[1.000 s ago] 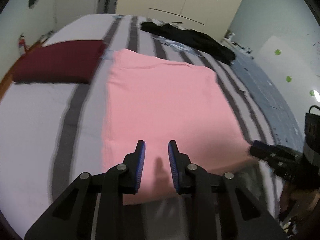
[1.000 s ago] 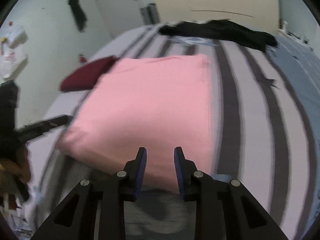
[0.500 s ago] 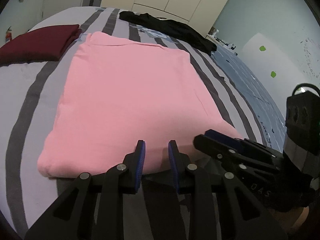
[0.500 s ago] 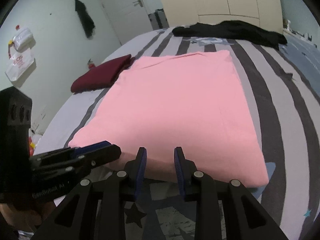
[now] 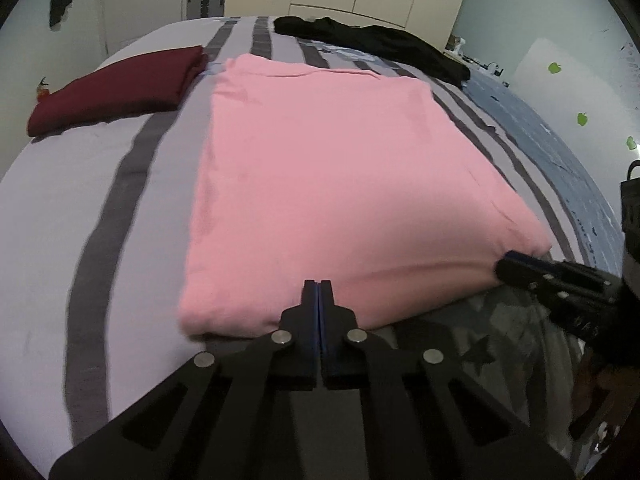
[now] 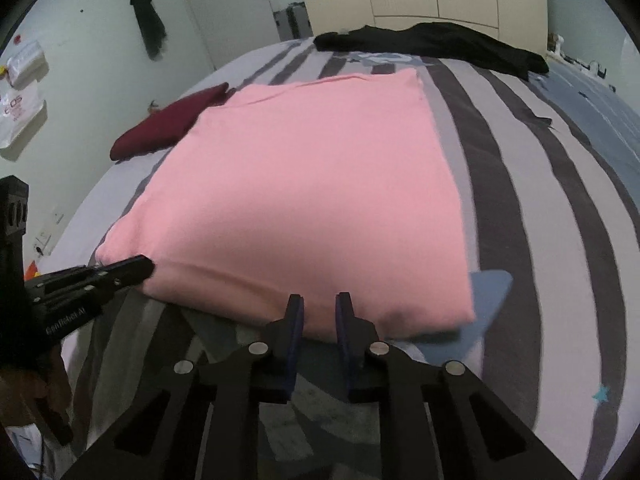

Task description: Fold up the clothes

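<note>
Jaws of left gripper point(image 5: 318, 286) closed, right gripper point(image 6: 319, 300) closing at one pink garment point(image 5: 332, 184); three garments.

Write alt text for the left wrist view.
The left gripper is shut at the near edge of a folded pink garment lying on a grey-and-white striped bed cover. The right gripper reaches the garment's near right corner. A folded maroon cloth and a crumpled black garment lie farther back.

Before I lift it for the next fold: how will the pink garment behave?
Likely floppy: the pink garment lies in soft folded layers, so its middle should sag. Probably light, thin knit. It may drag on the striped bedcover rather than slide.
</note>
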